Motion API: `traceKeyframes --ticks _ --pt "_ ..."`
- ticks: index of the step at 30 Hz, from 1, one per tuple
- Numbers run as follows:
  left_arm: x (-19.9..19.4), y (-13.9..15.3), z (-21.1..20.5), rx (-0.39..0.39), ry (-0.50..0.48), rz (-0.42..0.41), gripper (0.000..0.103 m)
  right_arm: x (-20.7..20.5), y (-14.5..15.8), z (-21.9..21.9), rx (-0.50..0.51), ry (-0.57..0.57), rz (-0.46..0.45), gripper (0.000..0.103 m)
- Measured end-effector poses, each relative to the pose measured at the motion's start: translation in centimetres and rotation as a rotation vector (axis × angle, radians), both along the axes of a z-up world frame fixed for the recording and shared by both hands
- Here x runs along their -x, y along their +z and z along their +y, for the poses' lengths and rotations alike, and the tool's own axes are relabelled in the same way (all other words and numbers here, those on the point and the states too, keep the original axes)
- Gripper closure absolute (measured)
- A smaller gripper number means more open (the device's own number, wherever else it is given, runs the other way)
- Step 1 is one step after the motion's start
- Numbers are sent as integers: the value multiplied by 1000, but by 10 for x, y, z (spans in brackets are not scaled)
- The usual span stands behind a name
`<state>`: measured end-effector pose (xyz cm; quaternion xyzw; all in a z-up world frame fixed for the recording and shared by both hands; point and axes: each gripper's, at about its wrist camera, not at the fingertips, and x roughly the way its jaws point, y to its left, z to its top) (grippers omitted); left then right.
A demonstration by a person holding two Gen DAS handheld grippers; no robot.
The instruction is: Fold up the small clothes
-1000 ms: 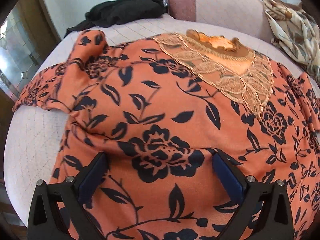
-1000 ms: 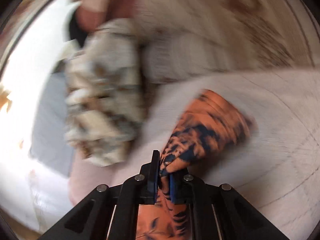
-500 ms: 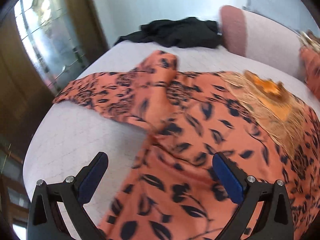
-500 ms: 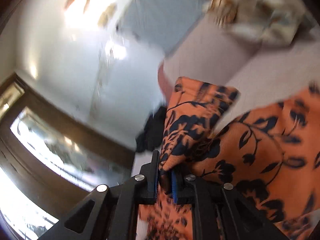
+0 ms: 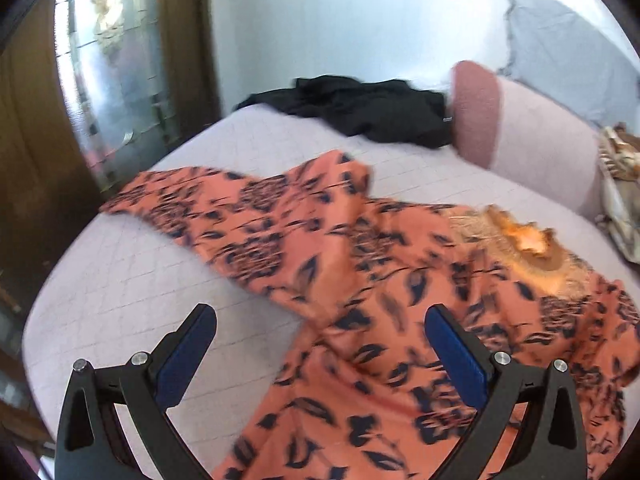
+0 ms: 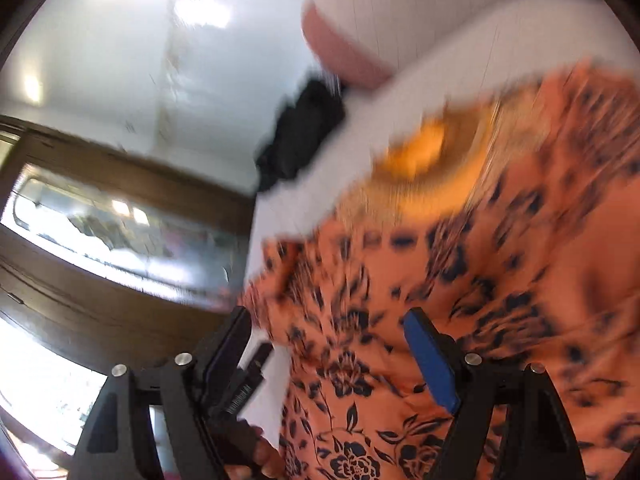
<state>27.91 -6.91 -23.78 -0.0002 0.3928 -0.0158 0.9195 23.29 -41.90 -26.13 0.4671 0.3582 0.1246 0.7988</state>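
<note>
An orange top with a dark blue flower print (image 5: 360,280) lies spread on the pale quilted bed (image 5: 120,280). Its lace neckline (image 5: 528,240) points to the back right and its left sleeve (image 5: 208,200) stretches toward the bed's left edge. My left gripper (image 5: 320,344) is open and empty, above the top's left side. My right gripper (image 6: 328,340) is open and empty over the same top (image 6: 460,280), which is blurred in the right wrist view; the neckline (image 6: 424,152) shows further off.
A black garment (image 5: 360,108) lies at the far side of the bed, next to a pink bolster (image 5: 476,112). A beige patterned cloth (image 5: 620,184) lies at the right edge. A wooden glass-front cabinet (image 5: 100,80) stands left of the bed.
My right gripper has opened and let go of the sleeve it carried over the top. My left gripper has swung left and lifted, still open.
</note>
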Motion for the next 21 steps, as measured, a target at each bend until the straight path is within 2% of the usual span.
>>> traceKeyframes --ticks 3,5,6,7,10,11,13,15,16,18,21 --pt "-6 -1 -14 58 -77 -13 0 38 27 -22 89 -157 -73 23" --pt "-9 -3 -29 70 -138 -28 1 59 33 -41 126 -250 -58 24" --pt "-13 -6 -38 78 -184 -23 3 66 31 -47 127 -274 -43 29" --pt "-15 -9 -46 89 -224 -12 10 71 26 -58 122 -305 -26 33" --pt "-22 -19 -69 96 -326 23 26 83 9 -95 77 -403 27 36" --pt "-22 -21 -74 88 -345 22 33 87 0 -108 35 -425 46 38" --pt "-31 -28 -83 87 -385 36 40 86 -19 -126 -51 -453 94 41" --pt "-43 -36 -85 151 -418 99 40 82 -32 -135 -97 -468 127 42" --pt "-49 -41 -87 194 -434 158 40 79 -38 -136 -96 -474 138 42" --pt "-56 -50 -89 217 -427 229 40 72 -42 -139 -83 -485 156 42" --pt "-56 -57 -89 225 -429 249 40 72 -55 -142 -108 -473 166 42"
